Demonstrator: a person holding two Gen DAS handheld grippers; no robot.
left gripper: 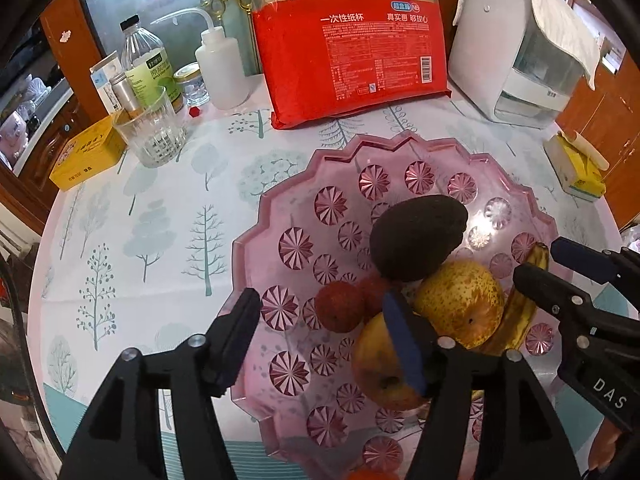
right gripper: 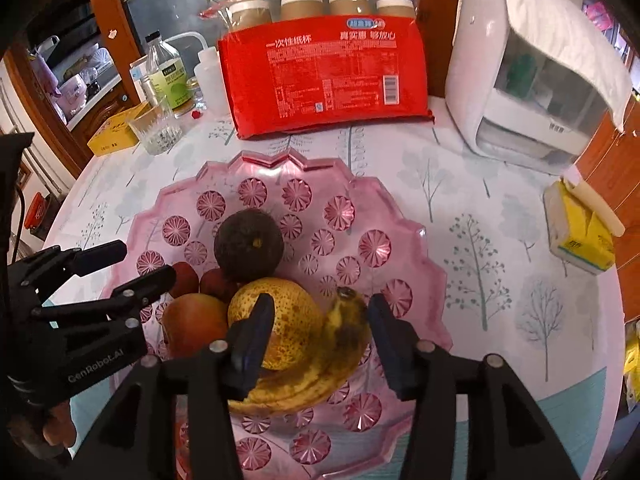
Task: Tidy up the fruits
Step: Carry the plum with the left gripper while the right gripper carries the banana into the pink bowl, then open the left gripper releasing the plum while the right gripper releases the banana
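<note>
So both tools are hanging over the pink glass bowl [right gripper: 400, 216] with the fruit already piled in it. Right tool [right gripper: 316, 320] sits part open, its jaws straddling the banana [right gripper: 340, 344] and the edge of the spotty pear [right gripper: 288, 320], pads not pressing on either as far as I can tell. The banana's long axis curves left-right across the tool, so the right hand is clearly the nearer one for it. Left tool [left gripper: 320, 328] is also part open with nothing gripped, apple [left gripper: 380, 372] against its right pad, lychees [left gripper: 340, 306] just ahead. Further in, the dark avocado [left gripper: 418, 236]. Back of the worktop: a red pack [left gripper: 352, 60] reading "一次性纸杯" (disposable paper cups). The tools read "DAS" and "GenRobot.AI".
</note>
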